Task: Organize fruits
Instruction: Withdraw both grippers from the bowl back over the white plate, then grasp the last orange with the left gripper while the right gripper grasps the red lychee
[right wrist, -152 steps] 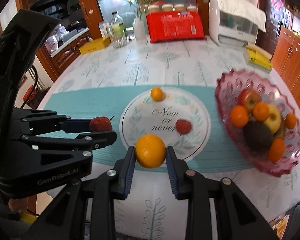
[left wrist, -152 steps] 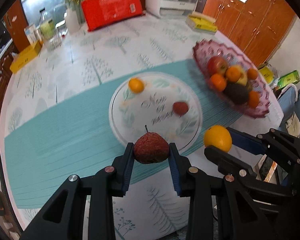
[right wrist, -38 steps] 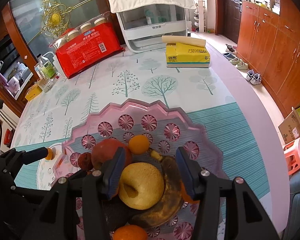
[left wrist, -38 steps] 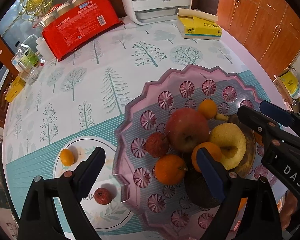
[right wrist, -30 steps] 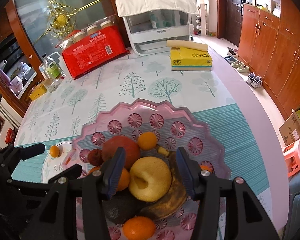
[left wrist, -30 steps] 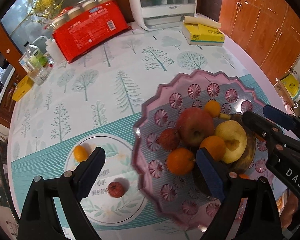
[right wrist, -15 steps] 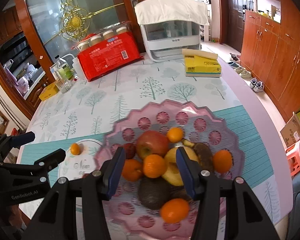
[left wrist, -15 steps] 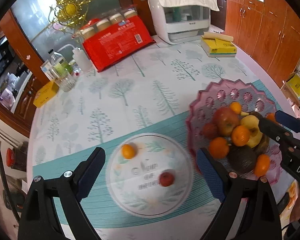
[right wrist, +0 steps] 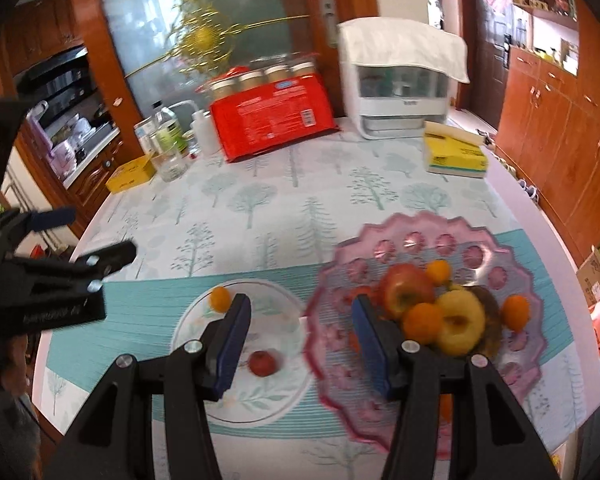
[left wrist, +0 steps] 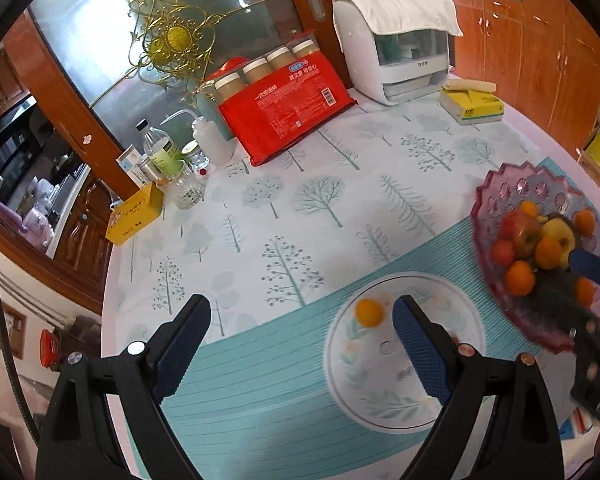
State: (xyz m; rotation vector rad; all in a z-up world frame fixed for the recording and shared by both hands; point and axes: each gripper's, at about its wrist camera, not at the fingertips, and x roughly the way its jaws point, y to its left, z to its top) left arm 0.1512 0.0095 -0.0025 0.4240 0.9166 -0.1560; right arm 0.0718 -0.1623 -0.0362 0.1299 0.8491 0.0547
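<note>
A: Well, what writing can be read, taken from the left?

B: Little is legible. A yellow box (left wrist: 135, 213) is seen at the desk's left edge with print too small to make out. Beside it a bottle with a green label (left wrist: 162, 151) is seen, then a red package (left wrist: 286, 114) printed in white characters with a barcode. On the white appliance (left wrist: 396, 42) a small dark mark is carried, unreadable. A yellow tissue pack (left wrist: 471, 105) is set near the far right edge. Faint script on the round plate (right wrist: 278, 394) is blurred.

A: And the grippers and fruit?

B: The left gripper (left wrist: 298, 344) is held with its jaws wide apart, nothing between them. The right gripper (right wrist: 300, 340) is likewise spread and empty. A small orange (left wrist: 369, 313) is seen at the plate's far rim, and a red lychee-like fruit (right wrist: 263, 362) nearer the front. The pink bowl (right wrist: 452, 240) stands just right of the plate, piled with an apple (right wrist: 404, 286), oranges and a yellow fruit (right wrist: 458, 326).

A: Room for moving?

B: Bare tree-printed cloth (left wrist: 300, 208) is left across the desk's middle; the bowl is set close to the right edge.
</note>
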